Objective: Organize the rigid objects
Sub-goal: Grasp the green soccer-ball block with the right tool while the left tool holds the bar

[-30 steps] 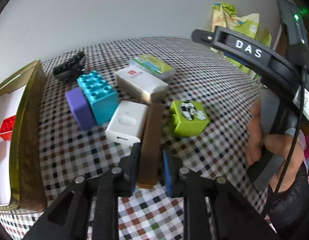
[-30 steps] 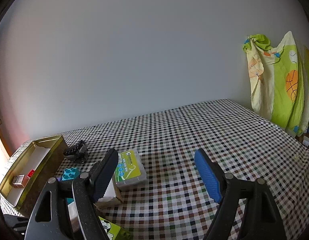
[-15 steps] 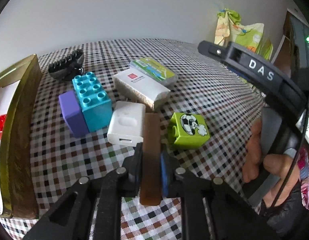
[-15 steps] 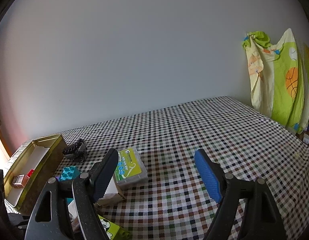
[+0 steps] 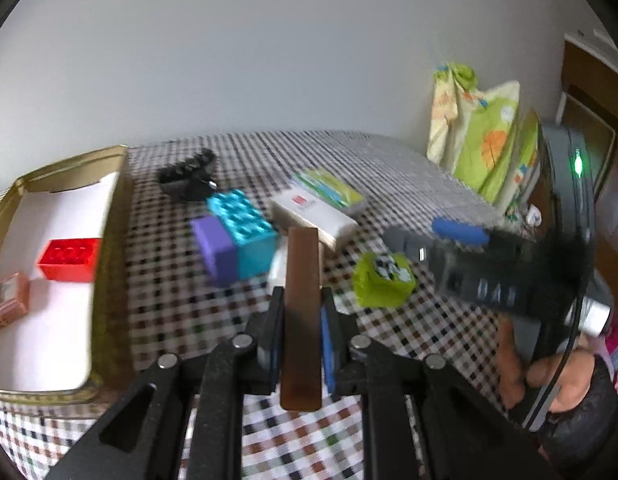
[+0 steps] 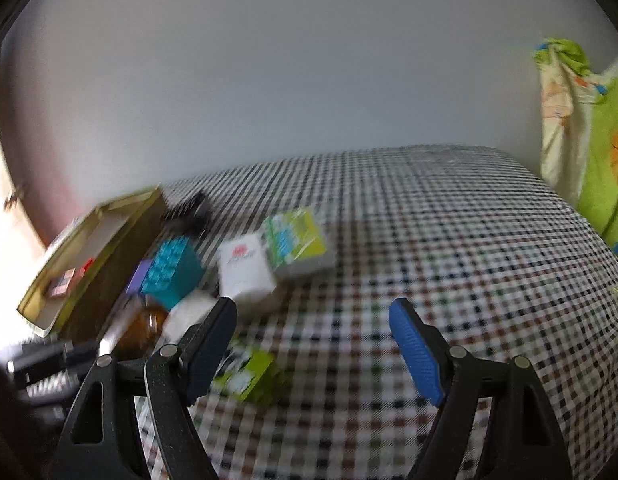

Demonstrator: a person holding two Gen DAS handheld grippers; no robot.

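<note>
L gripper [image 5: 301,332] clamps one flat brown rectangular bar [image 5: 302,312], now lifted off the checkered tablecloth [image 5: 389,344].
I count 2 items in gold tin tray [image 5: 109,264]; R gripper [image 6: 313,344] agape, empty, moved closer vs 0.5 s ago.

Left gripper [image 5: 300,332] clamped on a brown bar [image 5: 302,312], raised above the checked cloth [image 5: 181,300].
Ahead of the fingers sit a purple block [image 5: 214,249] touching a teal brick [image 5: 245,236], a white box [image 5: 313,216] and a black comb [image 5: 187,176]; ahead to the right a green block [image 5: 383,284] under the right gripper [image 5: 461,236]. To the left, a gold tin [image 5: 109,264] holds a red brick [image 5: 69,259].
</note>
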